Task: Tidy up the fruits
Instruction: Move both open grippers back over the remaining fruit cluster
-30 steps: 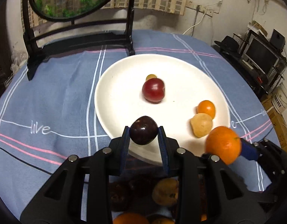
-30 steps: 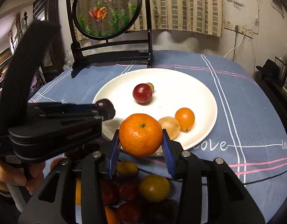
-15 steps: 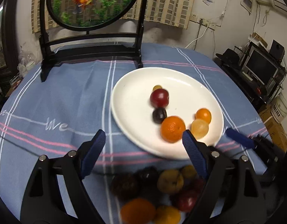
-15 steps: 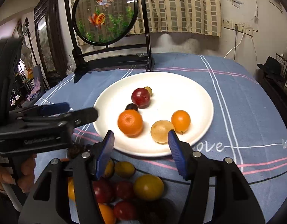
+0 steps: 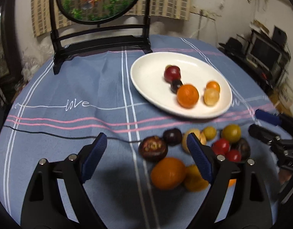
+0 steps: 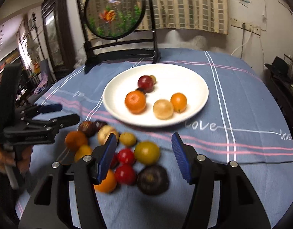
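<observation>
We hold the left gripper (image 5: 144,156) wide apart and empty above the blue checked cloth (image 5: 70,87) on the counter. The right gripper (image 6: 144,157) is parted too, its fingers (image 6: 179,152) gripping nothing. The white plate (image 6: 194,80) carries an orange (image 6: 135,102), a red plum (image 6: 145,83) and smaller fruits. A loose heap of fruit (image 6: 146,152) lies just before the plate.

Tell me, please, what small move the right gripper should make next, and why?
Probably ease the right gripper forward and down over the yellow-green fruit, then close. Its jaws stand open with nothing gripped, that fruit lies just ahead between them in the loose pile on the tablecloth, and the white plate has bare room.
</observation>
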Motion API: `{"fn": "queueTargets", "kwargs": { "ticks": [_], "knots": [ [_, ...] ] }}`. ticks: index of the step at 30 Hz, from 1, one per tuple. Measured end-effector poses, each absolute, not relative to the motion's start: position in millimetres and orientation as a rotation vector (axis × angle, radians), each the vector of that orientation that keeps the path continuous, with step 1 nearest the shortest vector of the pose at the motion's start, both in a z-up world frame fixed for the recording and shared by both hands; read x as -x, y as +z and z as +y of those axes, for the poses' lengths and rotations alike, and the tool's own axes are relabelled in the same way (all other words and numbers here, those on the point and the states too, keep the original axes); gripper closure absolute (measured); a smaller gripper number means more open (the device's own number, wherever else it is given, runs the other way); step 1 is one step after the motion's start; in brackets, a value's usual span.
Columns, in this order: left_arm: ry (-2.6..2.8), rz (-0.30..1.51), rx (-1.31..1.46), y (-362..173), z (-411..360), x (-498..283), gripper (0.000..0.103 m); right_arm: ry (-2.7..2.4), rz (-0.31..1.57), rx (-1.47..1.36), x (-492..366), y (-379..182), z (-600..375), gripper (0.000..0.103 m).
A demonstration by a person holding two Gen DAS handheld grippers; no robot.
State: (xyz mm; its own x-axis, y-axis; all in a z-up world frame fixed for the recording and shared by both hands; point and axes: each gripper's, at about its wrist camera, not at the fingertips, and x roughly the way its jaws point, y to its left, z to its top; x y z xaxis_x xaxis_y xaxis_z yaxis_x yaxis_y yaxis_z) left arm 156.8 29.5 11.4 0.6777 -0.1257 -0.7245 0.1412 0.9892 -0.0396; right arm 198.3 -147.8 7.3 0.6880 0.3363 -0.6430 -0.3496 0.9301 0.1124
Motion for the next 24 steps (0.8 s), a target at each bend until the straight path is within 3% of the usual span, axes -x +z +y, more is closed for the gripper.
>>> {"fn": "queueTargets", "kwargs": {
  "ticks": [3, 14, 20, 24],
  "knots": [
    [-0.153, 0.811, -0.058, 7.7, 29.8, -149.9, 0.01, 0.432, 0.723, 0.039, -178.5, 3.2, -144.9, 0.041],
    [-0.135, 0.839, -0.031, 4.2, 36.7, -151.8, 0.008, 0.59, 0.78, 0.251, -126.1, -13.7, -89.4, 0.042],
    [-0.133, 0.86, -0.019, 0.8, 39.5, -155.1, 0.008, 0.487, 0.896, 0.243, -150.4, -33.0, -82.9, 0.061],
    [-0.152, 0.87, -0.014, 0.4, 40.9, -155.6, 0.008, 0.423, 0.931, 0.201, -169.5, -34.3, -77.1, 0.061]
  ]
}}
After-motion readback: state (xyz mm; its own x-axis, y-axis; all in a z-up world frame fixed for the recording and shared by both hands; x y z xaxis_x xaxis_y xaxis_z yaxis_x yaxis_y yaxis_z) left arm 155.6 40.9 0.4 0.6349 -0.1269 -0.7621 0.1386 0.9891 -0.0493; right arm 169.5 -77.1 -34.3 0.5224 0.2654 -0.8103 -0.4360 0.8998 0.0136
